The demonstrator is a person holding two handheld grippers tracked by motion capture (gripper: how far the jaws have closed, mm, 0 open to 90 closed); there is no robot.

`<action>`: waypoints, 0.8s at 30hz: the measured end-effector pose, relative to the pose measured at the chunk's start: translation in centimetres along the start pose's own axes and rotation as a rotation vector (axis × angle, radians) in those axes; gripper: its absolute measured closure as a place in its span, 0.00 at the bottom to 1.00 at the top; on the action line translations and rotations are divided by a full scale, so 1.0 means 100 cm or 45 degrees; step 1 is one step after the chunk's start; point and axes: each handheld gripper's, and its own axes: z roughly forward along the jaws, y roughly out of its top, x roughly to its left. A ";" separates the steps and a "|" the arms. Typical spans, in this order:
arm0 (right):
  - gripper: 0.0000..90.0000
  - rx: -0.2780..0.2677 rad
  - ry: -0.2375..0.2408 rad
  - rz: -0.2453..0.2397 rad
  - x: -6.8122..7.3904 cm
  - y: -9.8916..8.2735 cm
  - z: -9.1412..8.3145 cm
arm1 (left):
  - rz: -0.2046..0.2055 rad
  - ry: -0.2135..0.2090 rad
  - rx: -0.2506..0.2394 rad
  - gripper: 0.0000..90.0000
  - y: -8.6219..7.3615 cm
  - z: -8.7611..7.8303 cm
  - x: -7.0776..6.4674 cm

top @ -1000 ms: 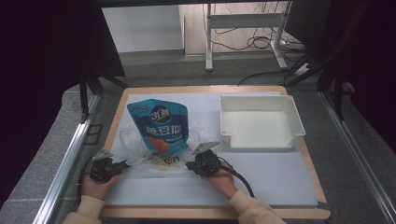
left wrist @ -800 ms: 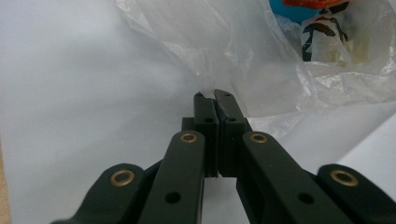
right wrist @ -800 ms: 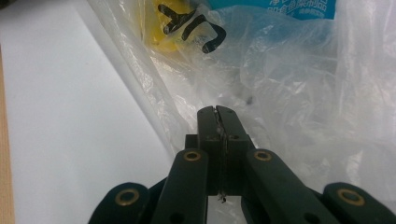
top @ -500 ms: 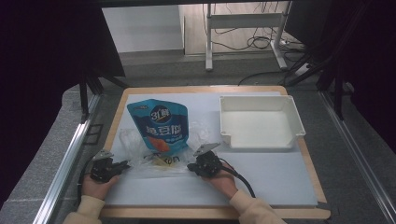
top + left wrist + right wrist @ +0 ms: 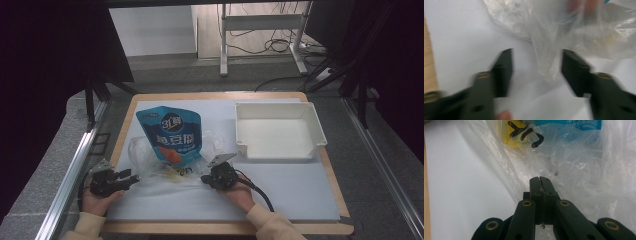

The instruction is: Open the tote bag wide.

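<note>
A clear plastic bag (image 5: 165, 160) lies crumpled on the white mat (image 5: 300, 180) between the two grippers, with a blue pouch (image 5: 171, 132) on top of it. The right gripper (image 5: 541, 180) is clenched on the bag's film at its near edge. The left gripper (image 5: 536, 67) is spread wide, a fold of the bag lying between its jaws.

A white tray (image 5: 274, 106) is sitting on the tabletop (image 5: 300, 190) beyond and rightward of the right hand-held gripper (image 5: 205, 179); cables (image 5: 280, 45) are lying far beyond.

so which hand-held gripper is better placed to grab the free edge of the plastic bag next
Left hand-held gripper: its jaws stand open with a fold of the plastic bag between them. The right hand-held gripper is shut at the bag's edge.
</note>
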 end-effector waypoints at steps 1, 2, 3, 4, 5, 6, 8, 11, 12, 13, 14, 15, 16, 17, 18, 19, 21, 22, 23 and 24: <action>0.98 0.000 0.000 0.000 0.000 0.000 0.000 | 0.004 0.006 0.001 0.40 0.000 -0.004 0.000; 0.98 0.001 0.001 0.004 0.000 0.000 0.000 | 0.007 0.017 -0.014 0.31 -0.003 -0.013 0.000; 0.98 -0.001 0.000 -0.001 0.000 0.000 0.000 | 0.001 0.019 -0.020 0.29 -0.004 -0.017 0.001; 0.98 -0.001 0.000 -0.003 0.000 0.000 0.000 | -0.010 0.022 -0.027 0.28 -0.005 -0.022 0.003; 0.98 -0.001 0.000 -0.003 0.000 0.000 0.000 | -0.010 0.022 -0.027 0.27 -0.005 -0.022 0.003; 0.98 -0.001 0.001 -0.002 0.000 0.000 0.000 | -0.035 0.029 -0.051 0.27 -0.007 -0.031 0.005; 0.98 -0.001 0.001 -0.004 0.000 0.000 0.000 | -0.054 0.033 -0.076 0.26 -0.007 -0.041 0.005; 0.98 -0.001 0.001 -0.006 0.000 0.000 0.000 | -0.075 0.056 -0.126 0.30 -0.001 -0.057 0.000; 0.98 -0.001 0.001 -0.006 0.000 0.000 0.000 | -0.089 0.065 -0.149 0.34 0.003 -0.062 -0.003; 0.98 -0.001 0.001 -0.006 0.000 0.000 0.000 | -0.089 0.065 -0.149 0.40 0.003 -0.062 -0.003; 0.98 -0.001 0.002 -0.006 0.000 0.000 0.000 | -0.108 0.045 -0.179 0.47 0.012 -0.071 -0.010; 0.98 -0.001 0.002 -0.006 0.000 0.000 0.000 | -0.108 0.045 -0.179 0.55 0.012 -0.071 -0.010; 0.98 -0.002 0.002 -0.005 -0.001 0.000 0.000 | -0.077 -0.002 -0.211 0.64 0.021 -0.076 -0.021; 0.98 -0.002 0.002 -0.005 -0.001 0.000 0.000 | -0.077 -0.002 -0.211 0.73 0.021 -0.076 -0.021; 0.98 -0.002 0.002 -0.003 -0.001 -0.001 0.000 | -0.029 -0.060 -0.214 0.80 0.031 -0.075 -0.034; 0.98 -0.002 0.002 -0.003 -0.001 -0.001 0.000 | -0.029 -0.060 -0.214 0.86 0.031 -0.075 -0.034; 0.98 -0.001 0.001 0.003 0.000 -0.001 0.000 | 0.018 -0.099 -0.184 0.97 0.041 -0.067 -0.048; 0.98 -0.001 0.000 0.004 0.000 -0.001 0.000 | 0.063 -0.118 -0.124 1.00 0.050 -0.053 -0.060; 0.98 -0.005 -0.001 -0.001 0.000 -0.001 0.000 | 0.063 -0.118 -0.124 1.00 0.050 -0.053 -0.060; 0.98 -0.006 -0.002 -0.001 0.000 -0.001 0.000 | 0.111 -0.110 -0.066 1.00 0.056 -0.037 -0.070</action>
